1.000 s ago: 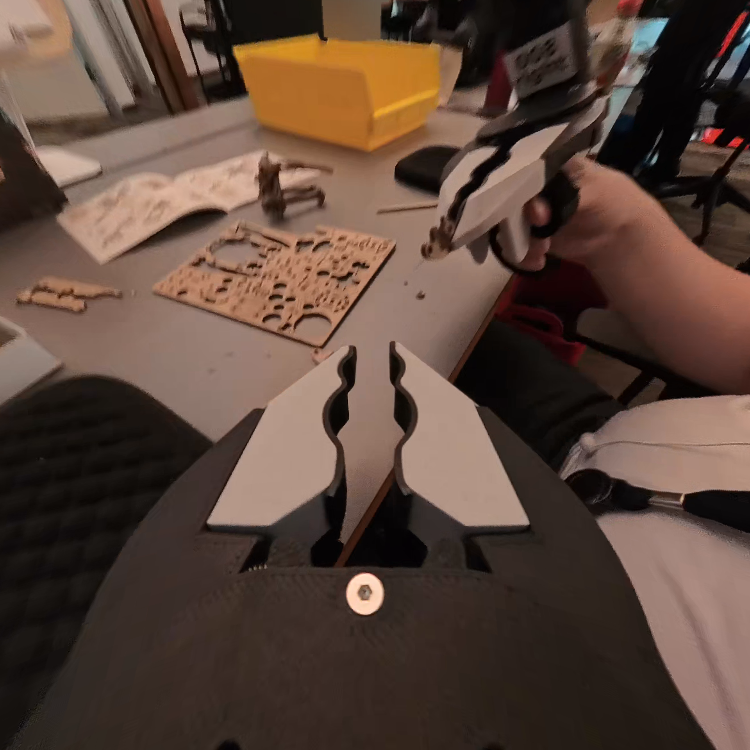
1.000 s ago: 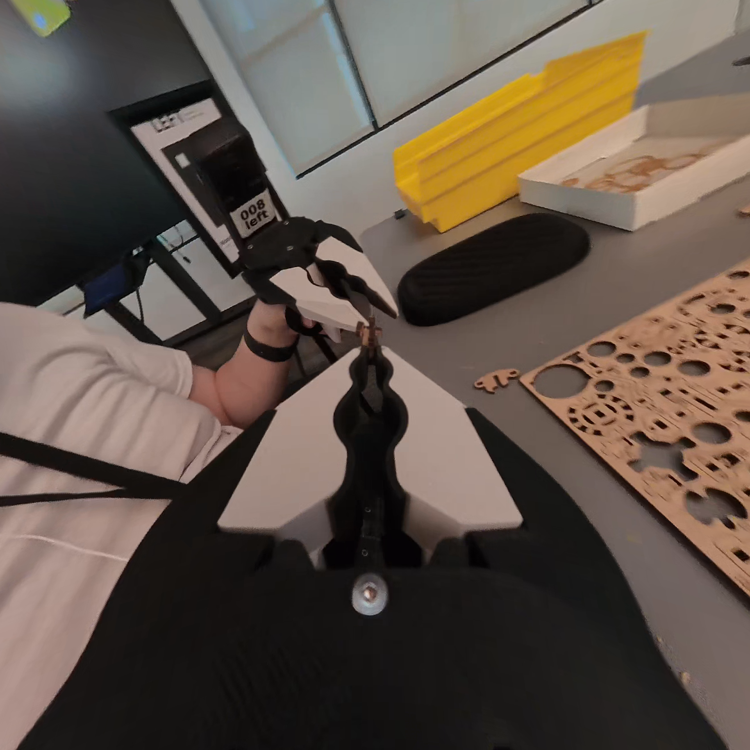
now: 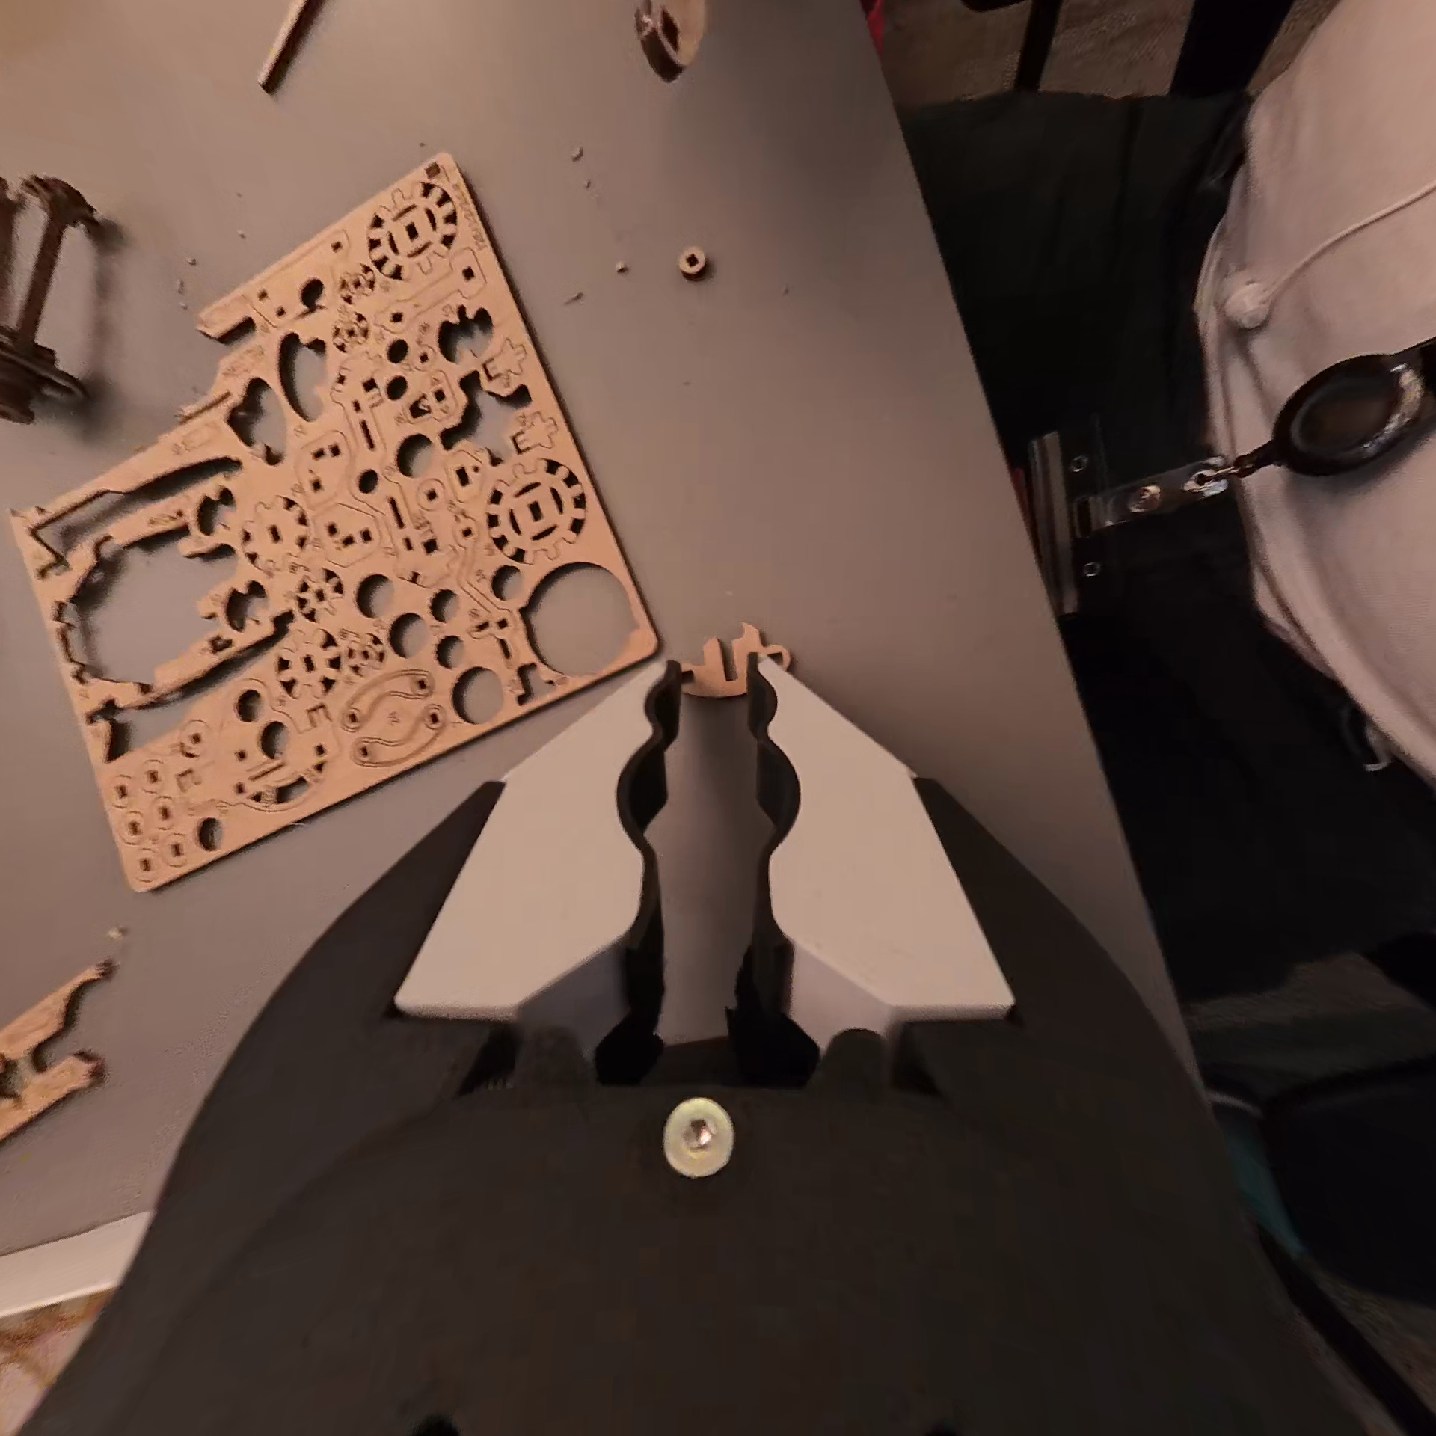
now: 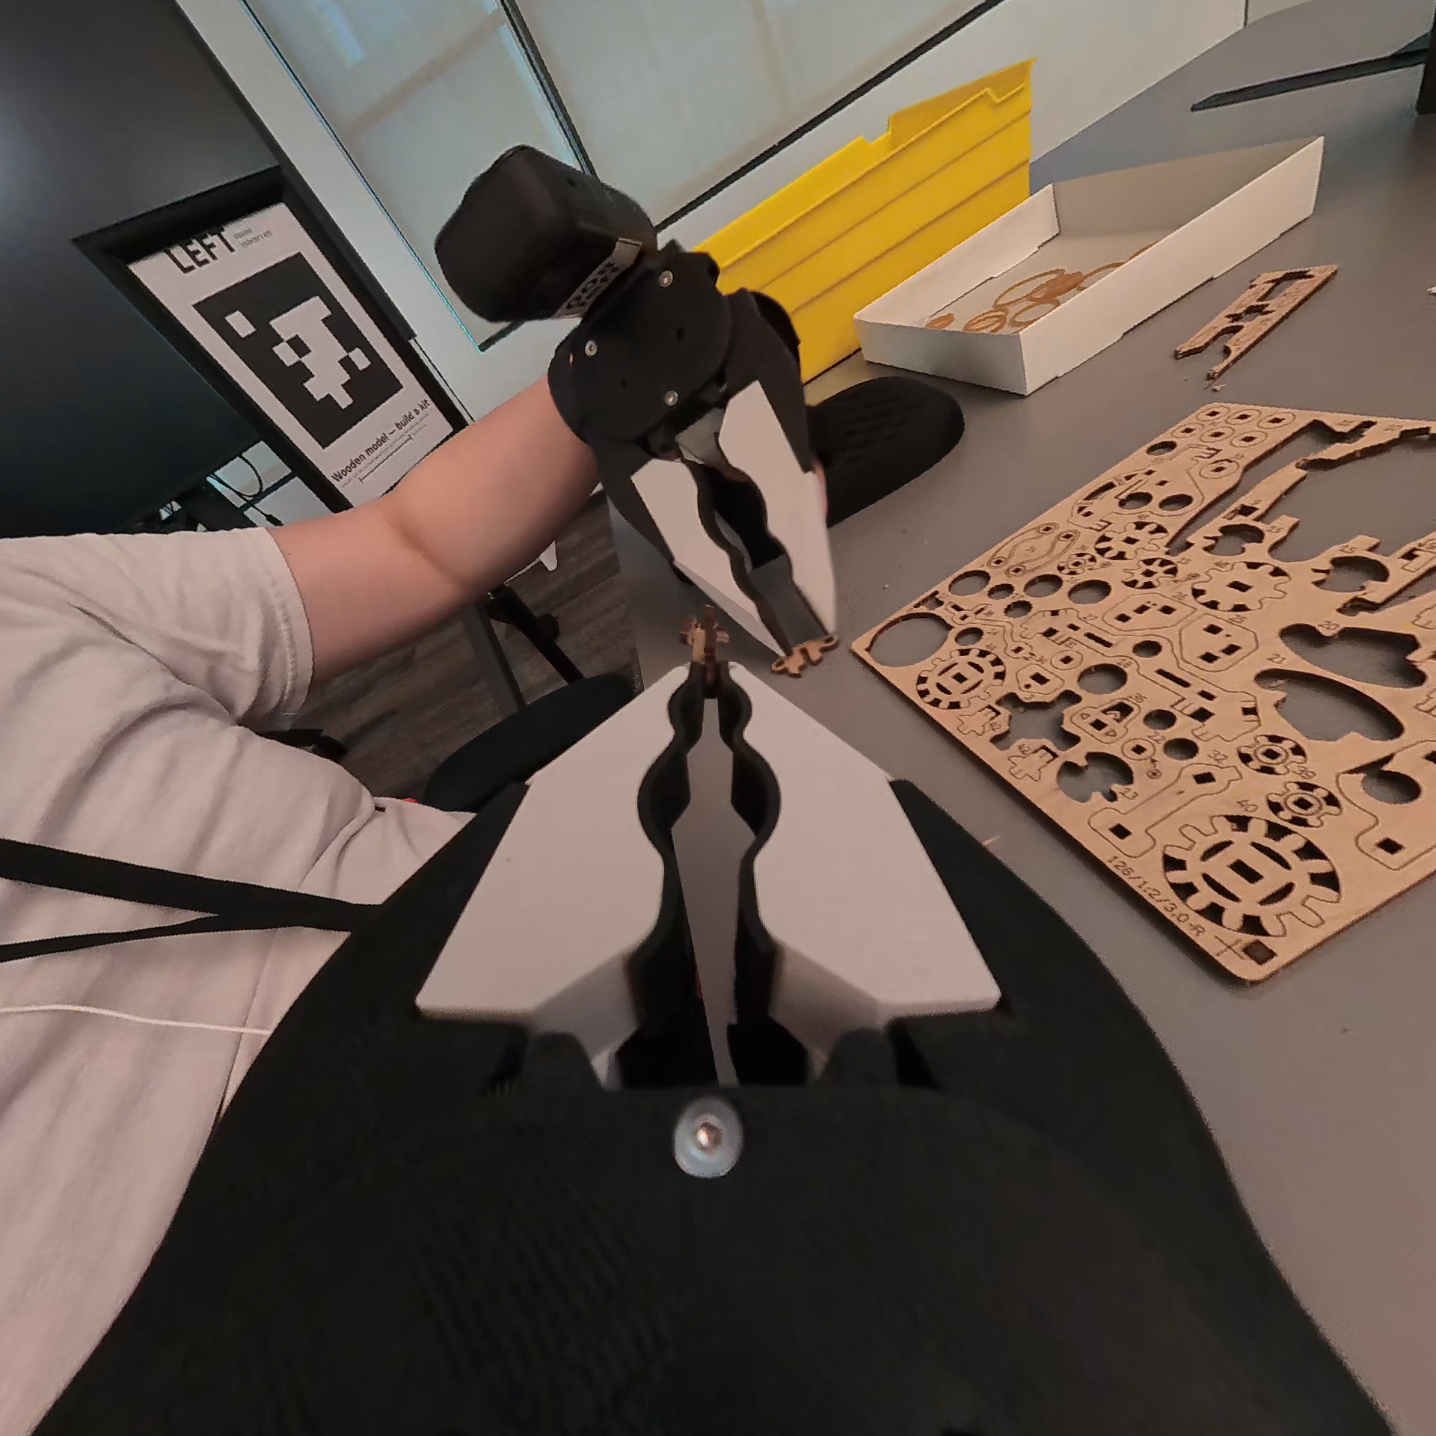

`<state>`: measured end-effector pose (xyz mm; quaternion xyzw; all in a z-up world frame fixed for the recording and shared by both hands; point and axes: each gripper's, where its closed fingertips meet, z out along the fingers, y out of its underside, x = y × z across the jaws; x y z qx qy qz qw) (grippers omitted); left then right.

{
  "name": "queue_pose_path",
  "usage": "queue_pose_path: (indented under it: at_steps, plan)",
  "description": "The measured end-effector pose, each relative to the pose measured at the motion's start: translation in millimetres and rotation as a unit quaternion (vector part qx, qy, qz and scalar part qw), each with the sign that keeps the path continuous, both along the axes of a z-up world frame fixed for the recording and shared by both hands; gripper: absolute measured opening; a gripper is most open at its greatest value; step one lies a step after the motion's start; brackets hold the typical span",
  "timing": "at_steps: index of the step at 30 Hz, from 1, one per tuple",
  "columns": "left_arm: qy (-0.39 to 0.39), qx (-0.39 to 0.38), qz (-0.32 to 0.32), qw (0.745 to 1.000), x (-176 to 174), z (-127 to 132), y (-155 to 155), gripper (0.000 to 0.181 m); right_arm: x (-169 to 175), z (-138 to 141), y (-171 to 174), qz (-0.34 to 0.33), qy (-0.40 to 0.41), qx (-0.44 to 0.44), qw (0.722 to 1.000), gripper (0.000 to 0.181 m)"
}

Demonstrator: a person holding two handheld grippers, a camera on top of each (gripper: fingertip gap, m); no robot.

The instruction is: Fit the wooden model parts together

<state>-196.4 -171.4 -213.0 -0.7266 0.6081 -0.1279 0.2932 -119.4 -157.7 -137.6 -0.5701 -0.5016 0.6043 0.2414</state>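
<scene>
A small flat wooden piece (image 3: 730, 662) lies on the grey table near its front edge. My left gripper (image 3: 713, 673) points down at it, open, with one fingertip on each side of the piece. The right wrist view shows this too: the left gripper (image 4: 808, 633) has its tips down at the piece (image 4: 804, 654). My right gripper (image 4: 705, 680) is shut on a small wooden part (image 4: 705, 641) and holds it in the air just left of the left gripper. The laser-cut wooden sheet (image 3: 334, 528), with many parts punched out, lies beside them and also shows in the right wrist view (image 4: 1165, 699).
A partly built model (image 3: 35, 311) stands at the left; a small wooden ring (image 3: 690, 263), a stick (image 3: 284, 50) and a loose piece (image 3: 47, 1041) lie around. A yellow bin (image 4: 894, 210), white box (image 4: 1088, 311) and black pad (image 4: 886, 435) are behind. The table edge (image 3: 1010, 544) is close. One gripper's finger ends stand about 11 cm off the other's.
My left gripper has dropped from mid-air beside the right gripper to the table, tipped downward over the small piece. The right gripper still holds its part.
</scene>
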Motion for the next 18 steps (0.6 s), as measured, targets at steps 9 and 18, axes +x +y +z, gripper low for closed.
queue_pose_path:
  at_steps: [9, 18]
  plan:
    - [-0.014, -0.034, 0.006, 0.999, -4, 0, -22, 0.032, 0, 0, -1, 0.001, -0.002, 0.005, 1.0, 0.0]
    - [0.007, -0.026, -0.057, 0.998, 11, -3, -22, 0.028, -2, -4, 2, 0.002, -0.003, -0.007, 1.0, 0.0]
